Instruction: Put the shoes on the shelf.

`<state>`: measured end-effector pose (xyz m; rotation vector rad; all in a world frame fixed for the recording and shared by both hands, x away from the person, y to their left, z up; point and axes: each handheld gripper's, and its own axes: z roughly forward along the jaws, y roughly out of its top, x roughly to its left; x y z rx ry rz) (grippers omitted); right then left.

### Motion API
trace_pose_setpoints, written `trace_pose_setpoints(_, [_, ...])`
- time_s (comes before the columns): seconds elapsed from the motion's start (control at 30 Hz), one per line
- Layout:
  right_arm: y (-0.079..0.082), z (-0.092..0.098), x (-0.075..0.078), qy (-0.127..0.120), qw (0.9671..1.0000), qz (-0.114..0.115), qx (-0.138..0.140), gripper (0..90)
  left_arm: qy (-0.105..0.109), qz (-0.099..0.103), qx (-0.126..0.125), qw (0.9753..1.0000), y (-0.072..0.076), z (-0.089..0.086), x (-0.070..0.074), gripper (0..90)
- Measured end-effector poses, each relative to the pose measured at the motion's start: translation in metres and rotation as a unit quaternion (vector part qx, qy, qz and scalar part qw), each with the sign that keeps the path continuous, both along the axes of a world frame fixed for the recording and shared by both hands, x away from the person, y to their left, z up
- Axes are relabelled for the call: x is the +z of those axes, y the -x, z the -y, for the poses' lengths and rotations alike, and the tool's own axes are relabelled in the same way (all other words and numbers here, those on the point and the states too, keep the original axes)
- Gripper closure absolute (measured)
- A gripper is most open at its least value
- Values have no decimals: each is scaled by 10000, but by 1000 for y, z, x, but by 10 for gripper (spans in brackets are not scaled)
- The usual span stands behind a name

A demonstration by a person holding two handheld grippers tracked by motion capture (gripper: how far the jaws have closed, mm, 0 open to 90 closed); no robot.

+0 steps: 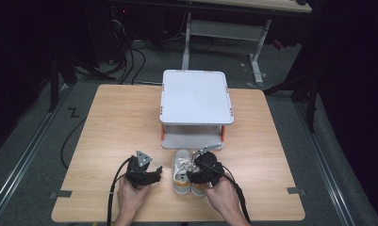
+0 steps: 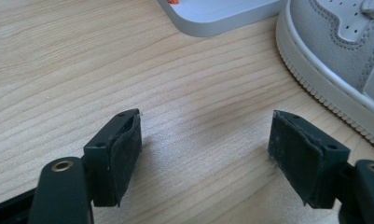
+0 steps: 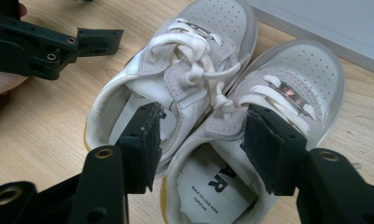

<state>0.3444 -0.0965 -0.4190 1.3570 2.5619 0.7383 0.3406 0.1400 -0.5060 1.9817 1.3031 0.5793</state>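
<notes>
Pair of small white leather lace-up sneakers w/ yellowish soles (image 3: pixel 194 112) sitting side by side, touching, on the pale wood-grain counter (image 1: pixel 106 122), toes pointing away from the person, just in front of the white two-tier plastic shelf stand w/ orange posts (image 1: pixel 196 96). Left-of-pair shoe (image 1: pixel 181 172) also showing in high view; its toe edge showing at right in left gripper view.

Right hand-held gripper (image 3: pixel 203 149) hovering over the pair, jaws apart, straddling the inner collars where the two shoes are meeting. One jaw sitting above the opening of the left-of-pair shoe, the other over the tongue/lace area of the right-of-pair shoe (image 3: pixel 278 93). Not clamping yet; contact w/ the shoes can't be confirmed.

Left hand-held gripper (image 2: pixel 205 154) resting low on the counter just left of the shoes, jaws wide apart, nothing between them.

Handling est.: shoes looking light, uppers soft and collapsing under squeeze, soles stiffer. Leather prob. smooth, so pads may be slipping on toe cap. Best hold prob. the two adjoining inner collar walls pinched together, lifting both at once; heel collar as alt. Avoiding laces, which are loose and giving no firm hold. Risk: one shoe dropping out if pinch catching only one wall.
</notes>
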Motion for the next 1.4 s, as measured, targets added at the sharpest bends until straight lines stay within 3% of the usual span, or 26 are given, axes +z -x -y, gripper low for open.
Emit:
trace_pose_setpoints(0.13, [-1, -2, -3, 94, 9999, 37, -71, 460, -2, 6, 0, 10000, 0, 0, 0, 258])
trace_pose_setpoints(0.3, [-3, -10, -6, 424, 9990, 112, -104, 463, -3, 2, 4, 10000, 0, 0, 0, 258])
trace_pose_setpoints(0.53, [-6, -11, -11, 397, 9989, 24, -261, 527, -2, 6, 7, 10000, 0, 0, 0, 258])
trace_pose_setpoints(0.77, [-4, -4, -12, 109, 9991, 89, -403, 633, -2, 0, 9, 10000, -1, 0, 0, 258])
trace_pose_setpoints(1.03, [-1, -2, -10, 109, 9990, 184, -396, 683, -3, 4, 7, 10000, -1, 0, 0, 258])
trace_pose_setpoints(1.17, [1, -1, -8, 288, 9986, 298, -321, 704, -3, 4, 2, 10000, -1, 0, 0, 258])
trace_pose_setpoints(1.3, [3, 8, -6, 207, 9985, 369, -344, 718, -1, 3, 4, 10000, -1, 0, 0, 258])
trace_pose_setpoints(1.4, [5, 8, -5, 308, 9982, 441, -274, 723, 2, 8, 5, 10000, -1, 0, 0, 259])
